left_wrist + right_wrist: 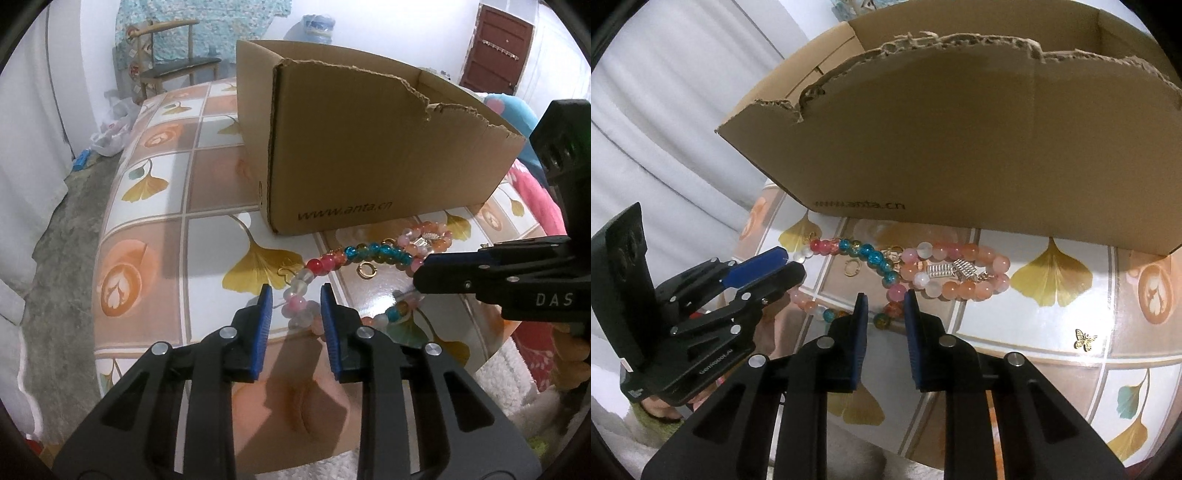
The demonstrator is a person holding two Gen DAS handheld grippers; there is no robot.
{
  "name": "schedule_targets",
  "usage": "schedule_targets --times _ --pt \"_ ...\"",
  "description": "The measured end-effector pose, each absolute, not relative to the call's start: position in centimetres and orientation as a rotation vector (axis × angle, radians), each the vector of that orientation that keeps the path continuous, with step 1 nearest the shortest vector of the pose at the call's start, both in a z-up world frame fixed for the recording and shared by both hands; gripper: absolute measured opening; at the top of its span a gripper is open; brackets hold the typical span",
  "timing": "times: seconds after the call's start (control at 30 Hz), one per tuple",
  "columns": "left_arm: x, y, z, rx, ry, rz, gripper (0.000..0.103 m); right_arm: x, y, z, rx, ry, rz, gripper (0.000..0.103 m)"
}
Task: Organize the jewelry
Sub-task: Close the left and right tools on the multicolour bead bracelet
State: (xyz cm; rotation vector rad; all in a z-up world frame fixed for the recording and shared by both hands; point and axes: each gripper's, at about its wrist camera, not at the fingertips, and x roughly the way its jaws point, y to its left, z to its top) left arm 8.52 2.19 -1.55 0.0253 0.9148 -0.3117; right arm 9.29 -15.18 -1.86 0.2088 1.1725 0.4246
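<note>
Where the torn cardboard box (pixel 369 147) stands far on the tiled table (pixel 147 236), the multicoloured bead strand (pixel 354 256) lies just near of its wall. The left gripper (pixel 295 295) sits narrowed around pale beads, the right gripper (pixel 884 301) around orange and pink ones; whether the pads press I cannot tell. Bare table lies left, toward its rounded edge.

Leaf-patterned table (pixel 155 206) bears a cardboard box (pixel 369 147), beaded strands (pixel 960 273), perhaps earrings (pixel 1085 339).

The cardboard box (pixel 369 147) walled off my way ahead; beads (pixel 955 273) crowded its foot, and tablecloth (pixel 147 236) lay open leftward.
</note>
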Motion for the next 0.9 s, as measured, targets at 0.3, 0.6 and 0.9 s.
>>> schedule_targets --times 0.3,0.6,0.9 --pt "8.7 1.9 -1.6 0.022 0.920 -0.317 0.009 9.9 -15.3 -1.8 0.221 1.187 0.392 0.020" --pt "7.8 1.5 -1.7 0.020 0.920 -0.338 0.009 10.3 -14.9 -1.7 0.186 1.183 0.391 0.020" --pt "7.3 1.1 -1.8 0.054 0.893 -0.317 0.009 10.1 -14.3 -1.9 0.131 1.155 0.371 0.010"
